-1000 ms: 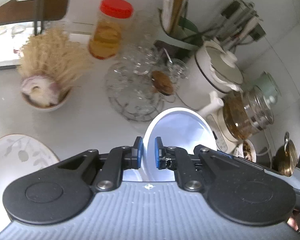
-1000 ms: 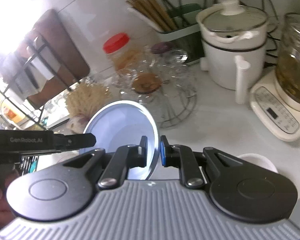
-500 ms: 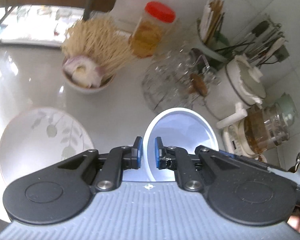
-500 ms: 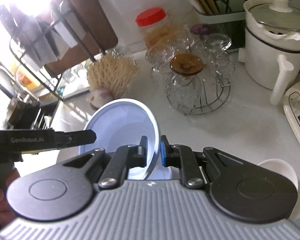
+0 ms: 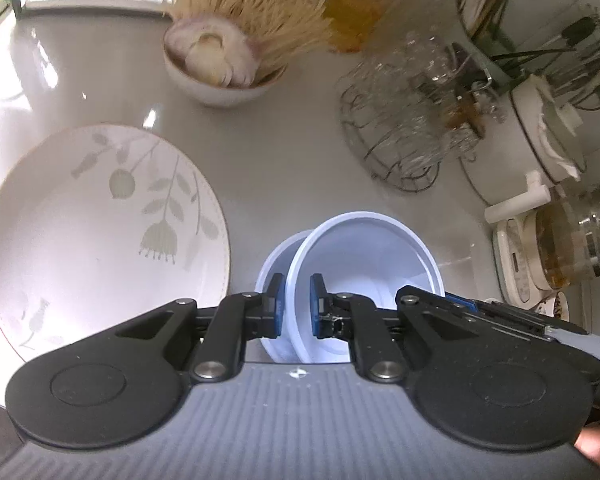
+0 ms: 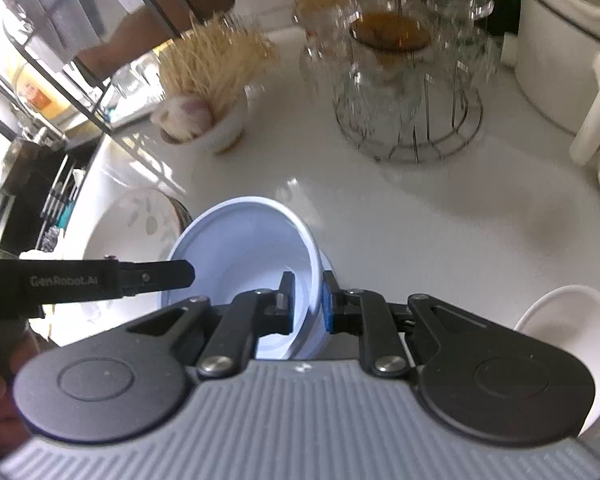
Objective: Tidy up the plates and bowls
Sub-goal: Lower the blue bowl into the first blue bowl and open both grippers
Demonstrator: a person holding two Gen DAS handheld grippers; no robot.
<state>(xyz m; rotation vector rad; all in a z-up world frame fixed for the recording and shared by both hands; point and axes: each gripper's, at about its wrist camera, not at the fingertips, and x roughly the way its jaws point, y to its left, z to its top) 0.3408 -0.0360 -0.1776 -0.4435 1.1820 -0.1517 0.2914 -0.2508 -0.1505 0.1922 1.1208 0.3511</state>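
While both hand-held grippers clamp the white bowl, the left reads "GenRobot.AI".

Two pale blue bowls show, one nested partly behind the other. There is one white plate with a leaf pattern on the bench, one plain white bowl at the right, and one white bowl of garlic. One wire rack of glasses stands further back; the glasses in it are too blurred to count. Two grippers are in view.
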